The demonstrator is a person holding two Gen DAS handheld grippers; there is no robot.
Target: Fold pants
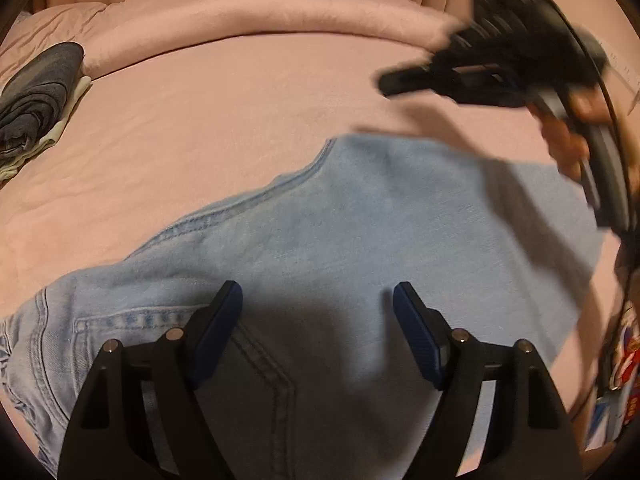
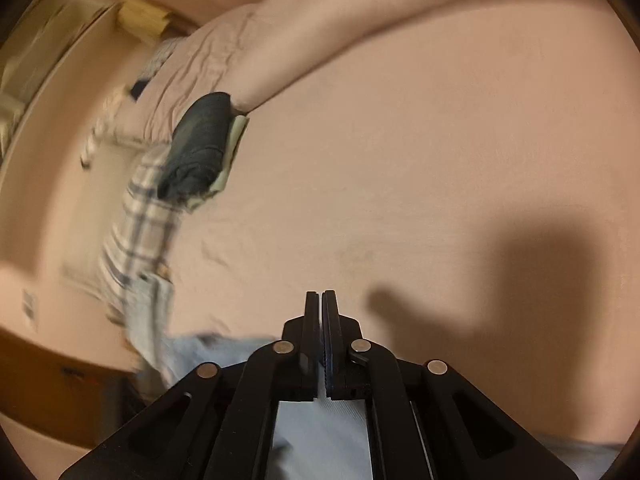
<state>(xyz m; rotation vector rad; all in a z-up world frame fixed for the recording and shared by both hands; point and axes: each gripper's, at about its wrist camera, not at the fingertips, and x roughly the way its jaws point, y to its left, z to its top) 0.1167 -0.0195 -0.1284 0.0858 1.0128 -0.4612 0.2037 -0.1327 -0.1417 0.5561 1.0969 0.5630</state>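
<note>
Jeans [image 1: 328,216] in pale blue denim lie spread flat on a bed covered by a pink sheet [image 1: 208,112], their seams and a pocket showing at the near edge. At far left, a folded stack of dark clothes [image 1: 36,96] rests on the sheet, well apart from the jeans, beside a rolled pink duvet [image 1: 256,12]. The left hand-held gripper [image 1: 318,304] hangs over the waist end of the denim, its blue-padded fingers spread wide with only fabric below them. To the right, the blurred right hand-held gripper [image 1: 386,84], gripped by a person's hand [image 1: 568,136], is above the sheet; its own camera shows the fingers [image 2: 312,312] pressed together, nothing between their tips, pale denim beneath.
</note>
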